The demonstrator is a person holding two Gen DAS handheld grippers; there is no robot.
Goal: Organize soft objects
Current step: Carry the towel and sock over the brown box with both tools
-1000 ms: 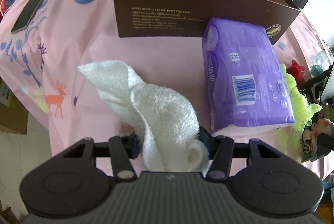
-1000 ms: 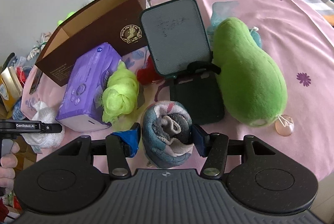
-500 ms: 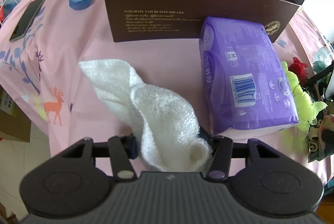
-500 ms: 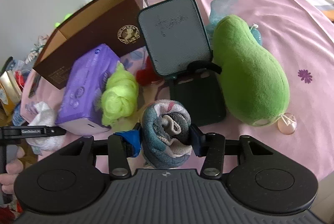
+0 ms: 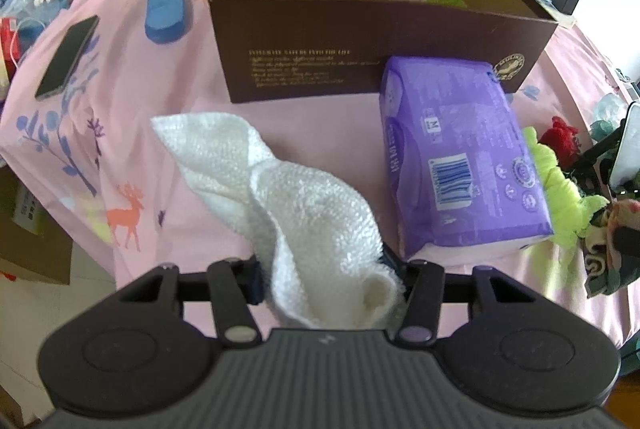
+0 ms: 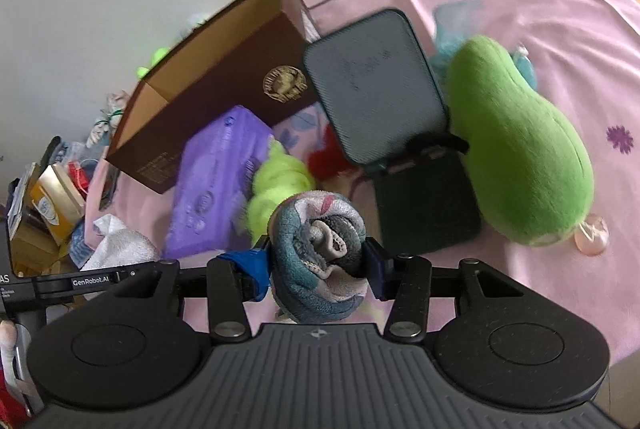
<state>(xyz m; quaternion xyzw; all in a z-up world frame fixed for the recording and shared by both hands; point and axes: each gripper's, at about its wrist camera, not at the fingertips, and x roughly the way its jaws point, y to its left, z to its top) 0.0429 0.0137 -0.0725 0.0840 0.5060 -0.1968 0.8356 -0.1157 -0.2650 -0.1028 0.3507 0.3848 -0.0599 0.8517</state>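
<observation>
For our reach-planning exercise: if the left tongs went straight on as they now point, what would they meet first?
Probably the brown box: its near wall stands ahead of the left tongs, which grip the white towel. Depth is unclear.

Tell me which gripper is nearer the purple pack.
Left. The left gripper, holding the white cloth, sits beside the purple pack's near end; the right gripper is past the yellow-green puff.
</observation>
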